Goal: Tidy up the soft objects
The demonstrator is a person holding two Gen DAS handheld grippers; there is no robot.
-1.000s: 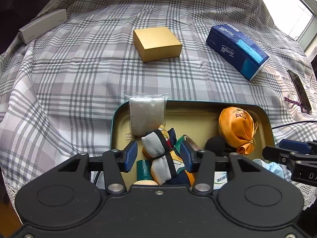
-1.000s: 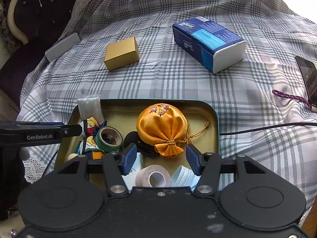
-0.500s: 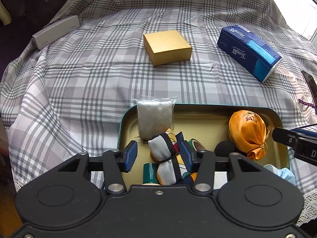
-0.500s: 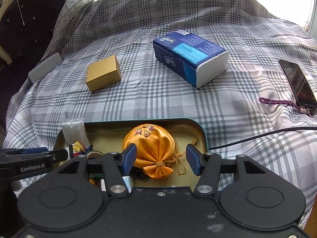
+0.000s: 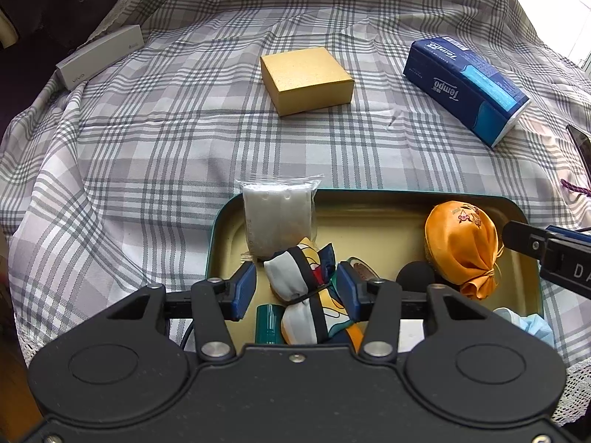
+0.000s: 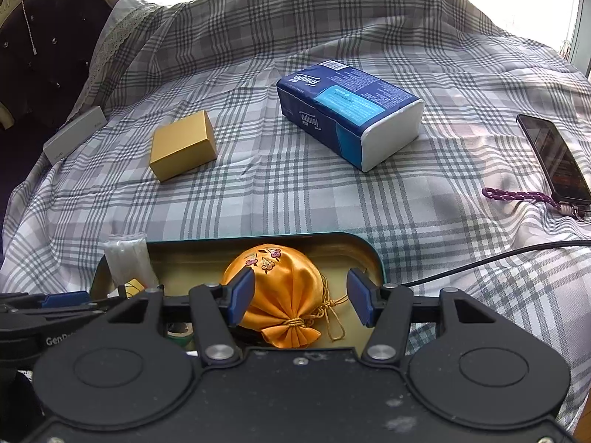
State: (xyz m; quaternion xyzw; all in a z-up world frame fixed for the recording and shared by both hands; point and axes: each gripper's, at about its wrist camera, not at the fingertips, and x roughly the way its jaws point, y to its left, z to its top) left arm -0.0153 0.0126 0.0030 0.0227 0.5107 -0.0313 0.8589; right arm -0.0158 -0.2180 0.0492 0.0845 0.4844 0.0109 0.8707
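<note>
— Jaws first: how do they stand?
— Both pairs are spread. The left gripper (image 5: pixel 295 288) has its blue pads on either side of the patterned cloth bundle (image 5: pixel 301 277) without pinching it. The right gripper (image 6: pixel 300 297) hangs over the orange satin pouch (image 6: pixel 282 304), pads apart, the left pad close against the pouch; I cannot tell if it touches.
— Where do the soft things lie?
— All in the teal tray (image 5: pixel 369 193). The bundle sits at its near left, the clear bag of white pads (image 5: pixel 277 217) leans on its far-left rim, the pouch lies toward its right, and a blue face mask (image 5: pixel 535 328) is in its near-right corner.
— Beyond the tray?
— A gold box (image 5: pixel 306 79) and a blue tissue pack (image 6: pixel 349 109) lie on the plaid cloth (image 5: pixel 147 147); a phone (image 6: pixel 554 157) lies to the tray's far right.
</note>
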